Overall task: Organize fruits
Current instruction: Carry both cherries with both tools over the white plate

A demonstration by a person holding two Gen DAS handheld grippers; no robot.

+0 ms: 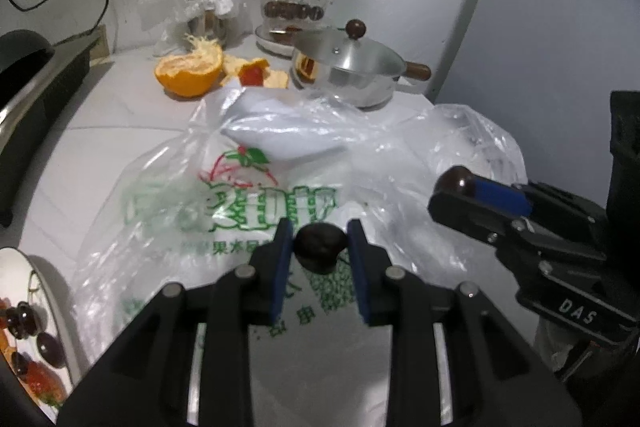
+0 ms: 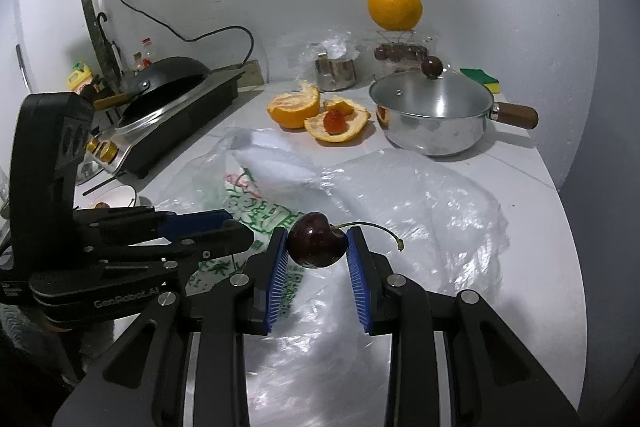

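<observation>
The right gripper [image 2: 317, 247] pinches a dark cherry [image 2: 316, 242] between its 2 blue ribbed pads [image 2: 277, 279], the pads pressing the fruit's round sides while the thin stem [image 2: 374, 229] curves free to the right. The left gripper [image 1: 320, 247] likewise closes around a second dark cherry [image 1: 320, 246], blurred, with both pads against its flanks or very nearly so. Both fruits hang above the crumpled clear plastic bag [image 2: 400, 211] with green printing that lies on the white counter [image 2: 540, 227].

Each cherry is likely light, with a smooth glossy skin that could slip, and soft flesh that bruises or splits under hard squeezing. The widest part of the body looks like the best place to hold; the stem seems too thin and weak to trust.

At the left wrist view's lower left edge sits a white plate [image 1: 60, 307] with several dark cherries on it, probably the collecting spot. Farther back lie orange peels [image 2: 320, 115], a lidded steel pot [image 2: 434, 115], and a whole orange [image 2: 395, 6] atop a glass jar [image 2: 400, 51].
</observation>
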